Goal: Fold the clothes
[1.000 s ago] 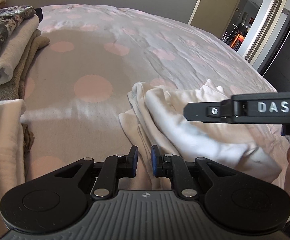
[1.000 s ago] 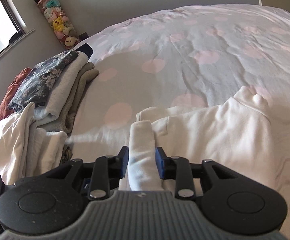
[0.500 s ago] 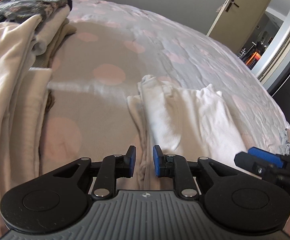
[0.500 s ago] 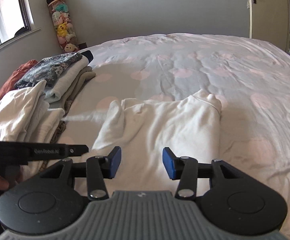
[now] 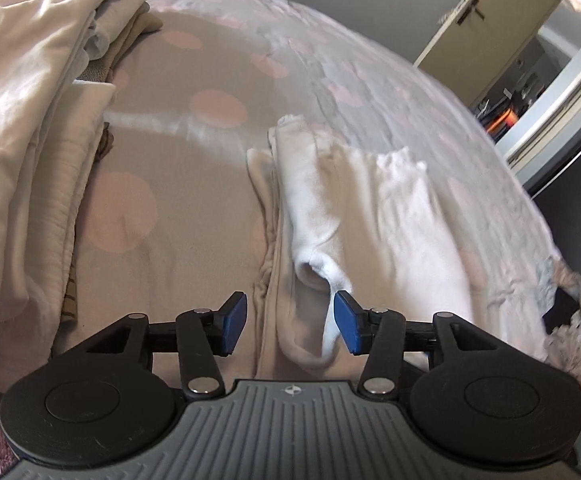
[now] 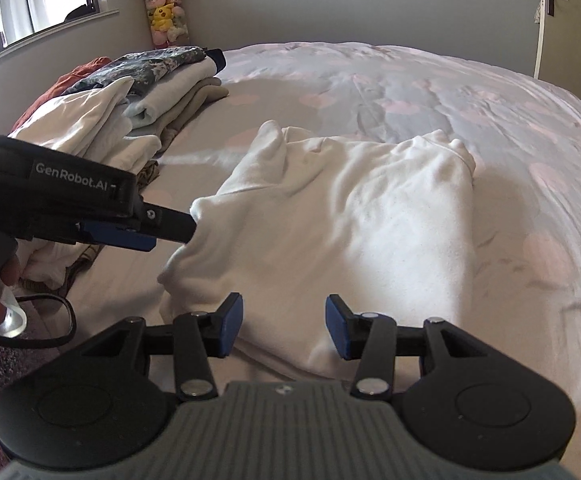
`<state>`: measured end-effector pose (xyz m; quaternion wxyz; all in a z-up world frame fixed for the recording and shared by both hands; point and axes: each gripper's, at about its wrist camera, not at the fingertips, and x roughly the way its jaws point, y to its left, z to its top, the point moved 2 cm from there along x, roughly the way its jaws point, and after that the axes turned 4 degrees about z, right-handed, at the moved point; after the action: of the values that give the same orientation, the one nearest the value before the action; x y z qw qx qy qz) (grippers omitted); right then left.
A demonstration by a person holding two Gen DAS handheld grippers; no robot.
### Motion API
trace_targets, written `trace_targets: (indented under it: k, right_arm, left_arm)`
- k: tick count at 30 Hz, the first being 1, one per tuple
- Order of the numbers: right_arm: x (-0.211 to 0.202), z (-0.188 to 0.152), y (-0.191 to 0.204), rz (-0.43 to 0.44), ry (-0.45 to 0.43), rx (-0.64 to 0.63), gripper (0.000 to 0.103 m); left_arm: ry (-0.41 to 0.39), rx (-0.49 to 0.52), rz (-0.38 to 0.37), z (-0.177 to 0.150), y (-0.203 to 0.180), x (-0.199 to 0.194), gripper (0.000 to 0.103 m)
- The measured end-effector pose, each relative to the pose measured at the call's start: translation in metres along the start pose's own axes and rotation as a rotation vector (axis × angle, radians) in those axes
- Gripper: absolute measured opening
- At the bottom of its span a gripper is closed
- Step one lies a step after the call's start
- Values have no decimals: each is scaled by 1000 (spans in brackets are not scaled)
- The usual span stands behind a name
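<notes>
The left claw (image 5: 289, 322) is spread wide, low over the near left edge of the white sweater (image 6: 354, 216). One layer of the edge sits between its blue pads (image 5: 348, 322), but they are not squeezing it. The right claw (image 6: 284, 328) is spread wide too and holds nothing. It hangs just over the near hem.

The next step looks like a new fold. To do it well, I think the left claw should go down a little more so it catches all the layers of that edge, not only the top one. The right claw should grab the hem at the same time. Then both should lift together and lay the cloth flat, so it does not bunch up.

The sweater is soft, thick and creamy white. It lies in the middle of the bed (image 6: 490, 92), on the spotty cover. Its left sleeve is folded in along the side. The collar points away, toward the far end. A pile of folded clothes (image 6: 146, 92) sits to its left, not touching it.
</notes>
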<state>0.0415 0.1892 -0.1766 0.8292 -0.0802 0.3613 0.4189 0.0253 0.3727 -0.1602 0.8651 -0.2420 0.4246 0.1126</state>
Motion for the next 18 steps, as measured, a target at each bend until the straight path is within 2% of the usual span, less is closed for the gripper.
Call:
trace_targets:
  k: [8, 11, 13, 14, 15, 18]
  right_arm:
    - [-10, -14, -15, -20, 18, -6, 50]
    - [-22, -25, -22, -34, 27, -26, 50]
    - [-31, -33, -25, -48, 33, -50, 50]
    - [-36, -37, -27, -57, 35, -65, 51]
    - [-41, -41, -29, -74, 37, -88, 51]
    - [-49, -54, -38, -161, 35, -150, 51]
  left_arm:
    - [19, 39, -55, -10, -12, -13, 48]
    - [35, 51, -42, -10, -15, -8, 50]
    - [57, 65, -21, -11, -17, 0, 44]
    - [67, 71, -12, -11, -17, 4, 32]
    - [76, 74, -7, -12, -17, 7, 24]
    - [103, 84, 23, -13, -16, 15, 15]
